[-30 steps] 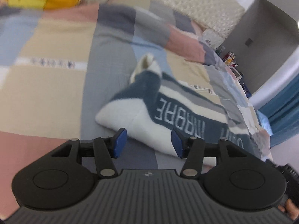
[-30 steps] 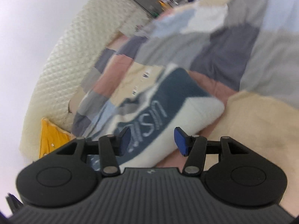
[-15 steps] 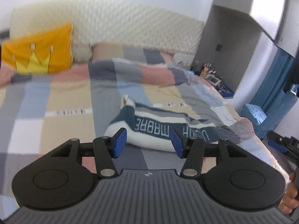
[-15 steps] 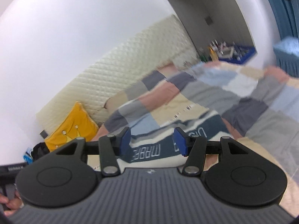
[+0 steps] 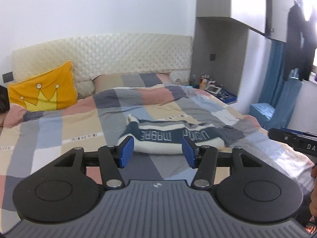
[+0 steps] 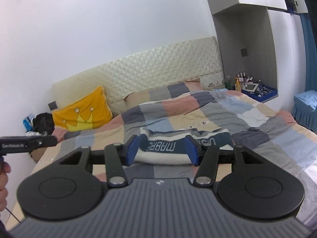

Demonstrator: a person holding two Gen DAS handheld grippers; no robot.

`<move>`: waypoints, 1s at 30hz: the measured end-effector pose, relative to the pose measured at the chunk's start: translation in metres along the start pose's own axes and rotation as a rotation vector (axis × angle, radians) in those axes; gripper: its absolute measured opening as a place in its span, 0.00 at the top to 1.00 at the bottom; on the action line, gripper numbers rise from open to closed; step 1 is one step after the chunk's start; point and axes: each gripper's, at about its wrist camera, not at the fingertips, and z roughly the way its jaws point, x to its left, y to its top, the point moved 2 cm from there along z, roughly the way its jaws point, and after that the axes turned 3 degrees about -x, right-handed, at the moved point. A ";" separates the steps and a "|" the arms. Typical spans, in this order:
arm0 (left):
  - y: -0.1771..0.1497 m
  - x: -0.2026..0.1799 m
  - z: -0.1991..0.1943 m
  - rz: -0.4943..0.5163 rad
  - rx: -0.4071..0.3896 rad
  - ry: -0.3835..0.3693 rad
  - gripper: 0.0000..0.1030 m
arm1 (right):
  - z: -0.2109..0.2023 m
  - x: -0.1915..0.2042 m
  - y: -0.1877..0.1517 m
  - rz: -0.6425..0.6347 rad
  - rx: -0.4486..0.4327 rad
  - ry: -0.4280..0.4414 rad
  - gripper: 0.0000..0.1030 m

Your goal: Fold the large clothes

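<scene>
In the left wrist view, the left tongs (image 5: pixel 156 151) fill the lower half of the frame, their blue pads spread apart with nothing between them, held above the bed (image 5: pixel 65 127) and clear of it. The folded sweater (image 5: pixel 170 138), navy and cream with white lettering across it, lies at the centre of the frame on the patchwork duvet, well beyond the pads. A yellow crown cushion (image 5: pixel 44 91) leans against the quilted headboard (image 5: pixel 111 55) at the middle left. At the right edge a black part of the right tongs (image 5: pixel 293 141) juts in, with fingers of a hand below it. A dark garment (image 5: pixel 299 43) hangs at the upper right, beside a blue curtain (image 5: pixel 277 73). In the right wrist view, the right tongs (image 6: pixel 161 150) occupy the lower half, pads apart and empty, also off the bed. The sweater (image 6: pixel 174 148) sits at the centre, seen through the gap between the pads but beyond them. The cushion (image 6: pixel 83 112) rests at the middle left, and a niche with bottles (image 6: pixel 240 80) shows at the right. The other tongs' black body (image 6: pixel 27 140) enters from the left edge.
</scene>
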 end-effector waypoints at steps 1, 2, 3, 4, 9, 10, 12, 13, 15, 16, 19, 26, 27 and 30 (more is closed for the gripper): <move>-0.007 -0.001 -0.004 -0.009 -0.001 -0.012 0.41 | -0.004 0.003 -0.004 -0.005 0.000 0.006 0.46; -0.014 -0.004 -0.010 -0.008 -0.010 -0.020 0.41 | -0.009 0.005 -0.008 -0.009 -0.001 0.007 0.46; -0.020 -0.008 -0.013 -0.001 -0.018 -0.026 0.41 | -0.014 0.009 -0.014 -0.021 -0.003 0.007 0.46; -0.027 -0.011 -0.013 0.007 -0.014 -0.033 0.40 | -0.017 0.012 -0.019 -0.037 -0.002 0.006 0.46; -0.057 -0.027 -0.022 0.050 -0.014 -0.035 0.40 | -0.026 0.019 -0.045 -0.057 0.010 -0.012 0.46; -0.062 -0.029 -0.023 0.060 -0.022 -0.028 0.40 | -0.027 0.020 -0.050 -0.065 0.009 -0.016 0.46; -0.072 -0.030 -0.024 0.049 -0.026 -0.037 0.40 | -0.032 0.024 -0.060 -0.086 0.000 -0.023 0.46; -0.077 -0.029 -0.023 0.044 -0.028 -0.039 0.40 | -0.033 0.025 -0.064 -0.093 0.000 -0.028 0.46; -0.088 -0.031 -0.025 0.057 -0.042 -0.007 0.39 | -0.036 0.026 -0.071 -0.096 -0.003 -0.032 0.46; -0.092 -0.030 -0.024 0.065 -0.046 0.001 0.38 | -0.037 0.027 -0.074 -0.100 -0.007 -0.034 0.46; -0.106 -0.030 -0.023 0.050 -0.047 -0.006 0.37 | -0.039 0.029 -0.082 -0.103 -0.006 -0.040 0.46; -0.133 -0.025 -0.019 -0.039 -0.056 0.005 0.37 | -0.039 0.024 -0.097 -0.097 0.012 -0.044 0.46; -0.134 -0.025 -0.017 -0.043 -0.054 -0.001 0.37 | -0.038 0.023 -0.098 -0.094 0.016 -0.044 0.46; -0.137 -0.027 -0.011 -0.032 -0.054 -0.001 0.37 | -0.037 0.021 -0.101 -0.098 0.022 -0.052 0.46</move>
